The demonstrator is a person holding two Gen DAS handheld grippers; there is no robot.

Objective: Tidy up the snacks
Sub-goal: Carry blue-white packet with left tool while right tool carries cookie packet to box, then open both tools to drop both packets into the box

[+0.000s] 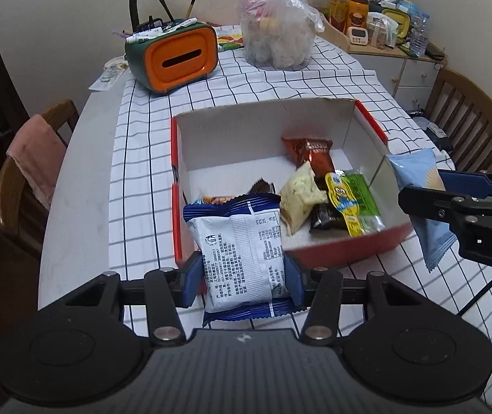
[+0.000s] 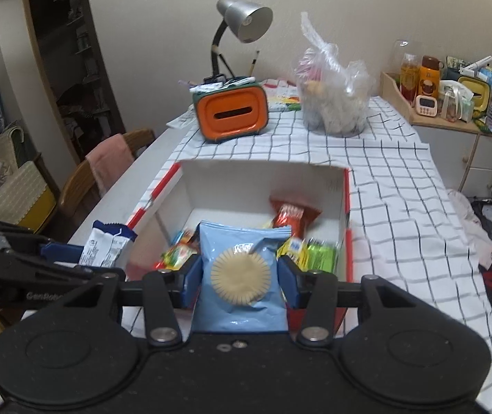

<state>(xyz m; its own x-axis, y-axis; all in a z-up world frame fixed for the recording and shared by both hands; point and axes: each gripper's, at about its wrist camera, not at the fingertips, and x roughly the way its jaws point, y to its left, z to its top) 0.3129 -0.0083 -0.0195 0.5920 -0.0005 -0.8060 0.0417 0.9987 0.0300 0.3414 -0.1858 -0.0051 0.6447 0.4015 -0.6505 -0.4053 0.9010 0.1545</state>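
A red cardboard box (image 1: 349,252) with a white inside (image 2: 259,179) sits on the checked cloth and holds several snack packets, among them a brown one (image 1: 311,153), a cream one (image 1: 299,200) and a green one (image 1: 363,200). My left gripper (image 1: 242,276) is shut on a white-and-blue snack packet (image 1: 242,258), lifted at the box's near left corner. My right gripper (image 2: 239,279) is shut on a light blue biscuit packet (image 2: 240,276), held above the box's near edge. The blue packet (image 1: 422,186) also shows at the box's right side in the left wrist view.
An orange and green tissue box (image 1: 177,57) with pens, a desk lamp (image 2: 242,24) and a clear plastic bag (image 1: 278,31) of goods stand at the table's far end. Wooden chairs (image 1: 21,186) flank the table. A cluttered cabinet (image 2: 453,103) stands at the right.
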